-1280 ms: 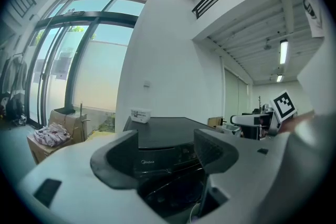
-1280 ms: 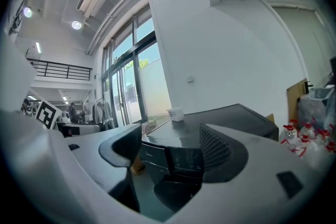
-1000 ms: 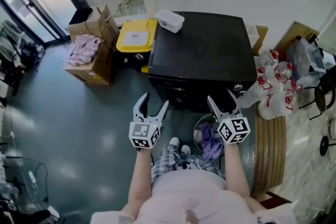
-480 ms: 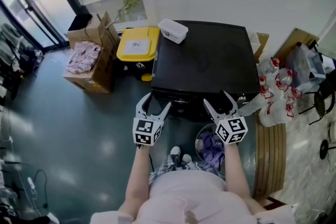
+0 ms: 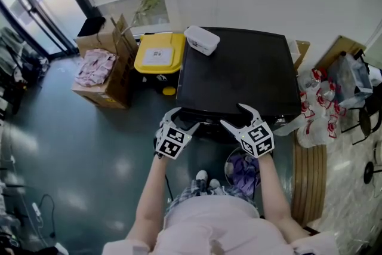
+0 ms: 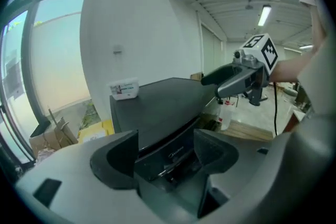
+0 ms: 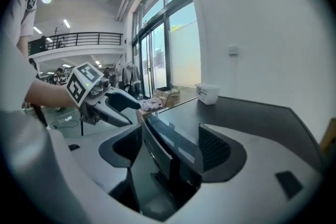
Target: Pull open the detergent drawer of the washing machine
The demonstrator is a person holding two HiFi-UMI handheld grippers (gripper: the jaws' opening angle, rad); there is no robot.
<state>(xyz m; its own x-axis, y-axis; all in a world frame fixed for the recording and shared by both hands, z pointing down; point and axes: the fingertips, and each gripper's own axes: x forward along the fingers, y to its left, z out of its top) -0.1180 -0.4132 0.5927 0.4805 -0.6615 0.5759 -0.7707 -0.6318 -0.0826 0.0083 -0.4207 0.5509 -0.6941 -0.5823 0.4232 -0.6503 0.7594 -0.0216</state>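
Jaws apart on both, nothing gripped: left gripper (image 5: 182, 119) and right gripper (image 5: 234, 116) straddle washer (image 5: 239, 68) front top edge, frame centre. Drawer indistinct on dark front. White box (image 5: 202, 40) on washer's upper-left corner.

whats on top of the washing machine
A white lidded box sits near the back left corner of the washing machine top. The rest looks bare, though the left tool and right tool cover part of the front edge.
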